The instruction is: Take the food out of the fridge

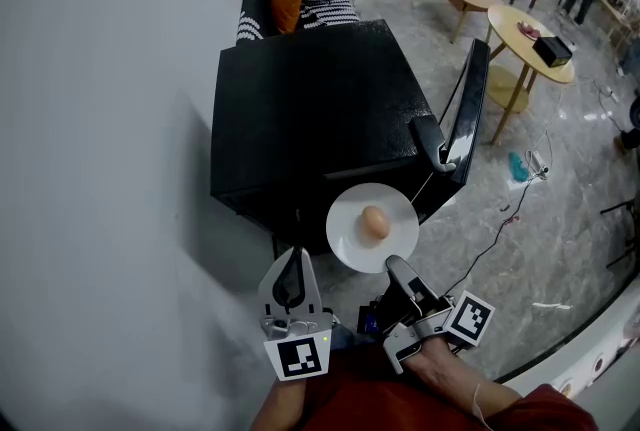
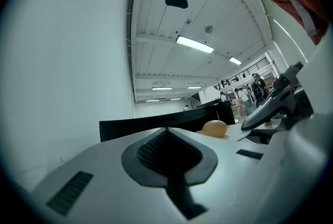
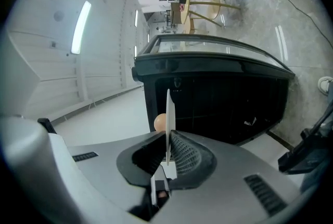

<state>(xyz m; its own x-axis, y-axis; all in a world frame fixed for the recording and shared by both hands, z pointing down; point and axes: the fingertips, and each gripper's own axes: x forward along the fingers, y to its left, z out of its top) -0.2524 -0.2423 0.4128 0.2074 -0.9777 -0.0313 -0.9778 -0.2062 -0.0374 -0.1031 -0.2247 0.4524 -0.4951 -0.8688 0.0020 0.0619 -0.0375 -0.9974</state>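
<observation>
while the right gripper point(image 1: 395, 267) is clenched on the near rim of a white plate point(image 1: 350, 239), the plate hangs in the air just in front of the black fridge point(image 1: 310, 109), outside its cabinet, with the fridge door point(image 1: 470, 114) swung open at the right. a single egg point(image 1: 375, 222) sits near the middle of the plate. in the right gripper view the plate's edge point(image 3: 168, 119) stands pinched between the two pads, the egg point(image 3: 159, 122) peeping out beside it.

the left gripper point(image 1: 291, 284) is clenched on nothing, its pads pressed together, and it hovers just left of the plate, apart from it.

i judge the take-out step to be nearly done: the food is clear of the fridge and in carry. the next move calls for a level plate (the egg lies loose and would roll with any tilt) and a surface to set it on; the fridge's flat top is the nearest candidate, though i cannot say where it is meant to go. the free left gripper could shut the door.

counted: one fridge, one plate, one egg, two grippers.
</observation>
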